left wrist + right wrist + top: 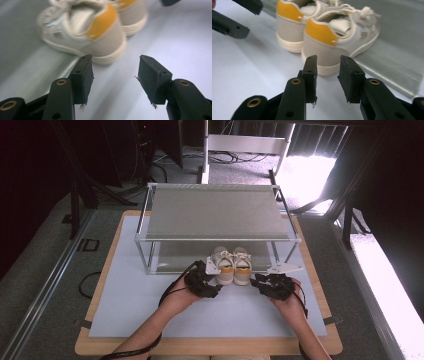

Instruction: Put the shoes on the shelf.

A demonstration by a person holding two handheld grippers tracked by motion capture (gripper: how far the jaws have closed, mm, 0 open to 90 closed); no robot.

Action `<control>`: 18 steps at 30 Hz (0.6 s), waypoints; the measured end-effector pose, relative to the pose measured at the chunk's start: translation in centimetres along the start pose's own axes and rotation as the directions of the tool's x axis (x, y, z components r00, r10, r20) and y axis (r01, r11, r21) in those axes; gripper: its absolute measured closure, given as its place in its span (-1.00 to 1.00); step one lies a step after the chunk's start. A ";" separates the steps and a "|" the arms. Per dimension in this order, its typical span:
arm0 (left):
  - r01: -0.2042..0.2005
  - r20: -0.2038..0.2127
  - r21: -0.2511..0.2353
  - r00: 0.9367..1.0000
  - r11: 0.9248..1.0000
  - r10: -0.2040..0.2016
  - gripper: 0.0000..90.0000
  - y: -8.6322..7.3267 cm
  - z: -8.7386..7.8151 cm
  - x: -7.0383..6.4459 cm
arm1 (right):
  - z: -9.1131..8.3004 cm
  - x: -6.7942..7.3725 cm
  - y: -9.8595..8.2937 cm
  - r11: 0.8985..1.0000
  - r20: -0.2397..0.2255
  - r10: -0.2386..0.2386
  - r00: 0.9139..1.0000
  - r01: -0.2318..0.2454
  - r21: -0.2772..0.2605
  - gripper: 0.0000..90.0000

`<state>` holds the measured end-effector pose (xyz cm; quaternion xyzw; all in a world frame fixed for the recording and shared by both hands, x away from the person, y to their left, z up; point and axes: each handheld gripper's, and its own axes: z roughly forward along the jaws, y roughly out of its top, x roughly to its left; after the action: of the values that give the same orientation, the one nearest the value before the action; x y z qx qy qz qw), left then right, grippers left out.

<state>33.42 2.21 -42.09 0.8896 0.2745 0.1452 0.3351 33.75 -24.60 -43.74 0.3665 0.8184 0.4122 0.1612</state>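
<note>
The left gripper (207, 272) sits at the front edge of the rack (218, 239), its jaws wide apart and holding nothing; in the left gripper view the left shoe (85, 32) lies at 12 o'clock, just beyond the tips. That shoe and the right shoe (242, 266) stand side by side, toes on the rack's lower shelf, orange heels toward the person. The right gripper (263, 279) waits at 4 o'clock from the pair, jaws narrowly parted and bare, the right shoe's heel at 12 o'clock, just ahead.
</note>
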 end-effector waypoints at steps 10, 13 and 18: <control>0.004 -0.007 -0.007 1.000 1.000 -0.004 0.00 0.1 1.2 -0.5 | 1.5 0.5 -0.2 1.000 -0.001 0.007 1.000 -0.007 0.020 0.52; 0.008 -0.011 -0.004 1.000 1.000 -0.008 0.00 0.3 1.6 -0.4 | 1.6 0.4 -0.1 1.000 0.009 0.018 1.000 -0.018 0.023 0.59; 0.008 -0.030 -0.006 1.000 1.000 -0.008 0.01 0.7 2.1 -0.2 | 1.6 0.2 0.0 0.999 0.020 0.032 0.999 -0.032 0.020 0.57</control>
<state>34.43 0.58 -43.21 0.8852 0.2829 0.1580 0.3339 34.49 -23.54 -44.72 0.3852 0.8151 0.4025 0.1590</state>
